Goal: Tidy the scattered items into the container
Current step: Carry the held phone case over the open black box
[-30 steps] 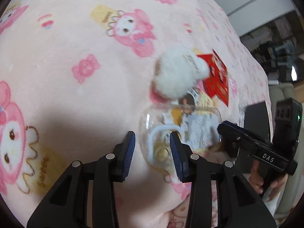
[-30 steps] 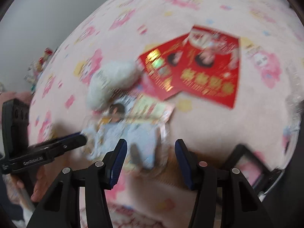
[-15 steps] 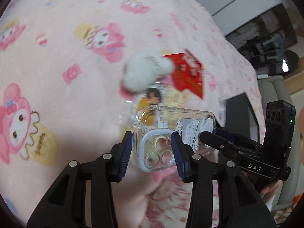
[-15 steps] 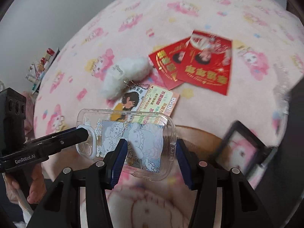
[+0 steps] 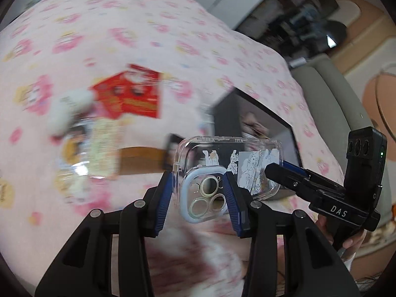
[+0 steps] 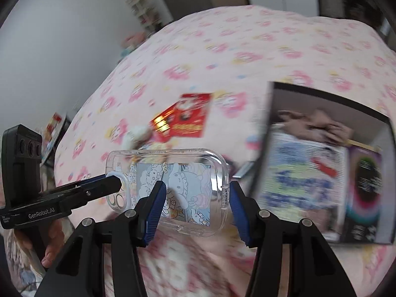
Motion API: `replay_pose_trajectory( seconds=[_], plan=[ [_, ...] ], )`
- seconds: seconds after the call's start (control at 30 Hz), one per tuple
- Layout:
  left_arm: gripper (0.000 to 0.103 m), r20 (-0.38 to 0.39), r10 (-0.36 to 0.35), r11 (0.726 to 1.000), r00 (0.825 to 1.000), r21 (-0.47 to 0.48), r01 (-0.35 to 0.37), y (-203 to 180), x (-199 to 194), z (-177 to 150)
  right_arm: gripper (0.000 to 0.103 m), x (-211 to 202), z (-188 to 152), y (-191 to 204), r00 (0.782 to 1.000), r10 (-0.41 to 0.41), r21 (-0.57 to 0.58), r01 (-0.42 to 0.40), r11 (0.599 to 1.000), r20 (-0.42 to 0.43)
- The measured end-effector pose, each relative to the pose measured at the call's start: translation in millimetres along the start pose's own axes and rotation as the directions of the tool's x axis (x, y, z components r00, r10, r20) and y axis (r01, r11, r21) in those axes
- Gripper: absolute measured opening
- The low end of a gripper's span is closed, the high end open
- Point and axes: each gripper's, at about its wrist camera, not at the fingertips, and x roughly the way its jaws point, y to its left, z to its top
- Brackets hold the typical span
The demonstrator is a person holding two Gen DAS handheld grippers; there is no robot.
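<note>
A clear phone case (image 5: pixel 227 170) with cartoon drawings is held in the air by both grippers. My left gripper (image 5: pixel 198 195) is shut on its camera end. My right gripper (image 6: pixel 195 203) is shut on its other end (image 6: pixel 193 190). The black open box (image 6: pixel 329 168) with books and cloth inside lies on the pink blanket to the right; it also shows in the left wrist view (image 5: pixel 250 121). Red envelopes (image 6: pixel 185 121), a white fluffy pompom (image 5: pixel 66 109) and printed cards (image 5: pixel 104 138) lie on the blanket to the left.
The pink cartoon blanket (image 6: pixel 247 49) covers a bed. A grey sofa (image 5: pixel 334 94) and dark shelves (image 5: pixel 297 17) stand beyond the bed. A wall and shelves with small items are at the left in the right wrist view (image 6: pixel 143 5).
Both grippers have lifted the phone case off the blanket and carried it to the right, toward the black box. The envelopes and pompom stay behind on the left.
</note>
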Motion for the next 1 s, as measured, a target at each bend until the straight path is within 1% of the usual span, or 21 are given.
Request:
replay_pose_trajectory(
  seconds=[0.1,0.23,0.33,0.4,0.5,0.57,0.63,0.73,0.8,0.87,0.93,1.0],
  plan=[
    [0.041,-0.033,-0.042,0.998,0.999,0.042,0.043,-36,22,5,0.049,-18,-2,-35,0.999,-0.044,0.035,0.043,0.998,0.026],
    [0.041,-0.060,-0.061,0.992,0.996,0.110,0.067,-80,53,17,0.049,-32,1,-76,0.994,-0.097,0.048,0.095,0.994,0.044],
    [0.041,-0.093,-0.056,0.989,0.994,0.131,0.067,-102,84,30,0.049,-35,10,-106,0.991,-0.125,0.049,0.123,0.991,0.055],
    [0.041,-0.123,-0.041,0.989,0.991,0.135,0.058,-113,108,38,0.049,-29,21,-124,0.990,-0.134,0.047,0.132,0.990,0.050],
    [0.041,-0.154,-0.017,0.991,0.988,0.132,0.037,-124,139,42,0.049,-15,31,-156,0.991,-0.128,0.055,0.126,0.991,0.030],
    [0.041,-0.178,0.005,0.991,0.984,0.135,0.019,-128,159,42,0.049,-5,30,-178,0.993,-0.115,0.092,0.113,0.989,0.020],
    [0.041,-0.209,0.054,0.989,0.976,0.144,-0.024,-132,180,41,0.049,3,23,-193,0.995,-0.100,0.134,0.098,0.986,0.013],
    [0.041,-0.226,0.112,0.982,0.968,0.173,-0.073,-136,199,37,0.049,21,13,-212,0.997,-0.077,0.167,0.081,0.983,-0.031],
    [0.041,-0.205,0.166,0.971,0.965,0.207,-0.123,-141,204,35,0.049,32,8,-219,0.996,-0.064,0.185,0.075,0.980,-0.066],
    [0.044,-0.196,0.208,0.962,0.958,0.217,-0.165,-145,208,34,0.049,39,7,-223,0.996,-0.052,0.203,0.065,0.977,-0.072],
    [0.046,-0.187,0.256,0.948,0.948,0.238,-0.209,-150,213,32,0.049,43,10,-223,0.996,-0.047,0.209,0.063,0.976,-0.078],
    [0.047,-0.181,0.307,0.928,0.934,0.274,-0.252,-154,218,30,0.049,45,11,-222,0.995,-0.063,0.205,0.077,0.976,-0.076]
  ],
)
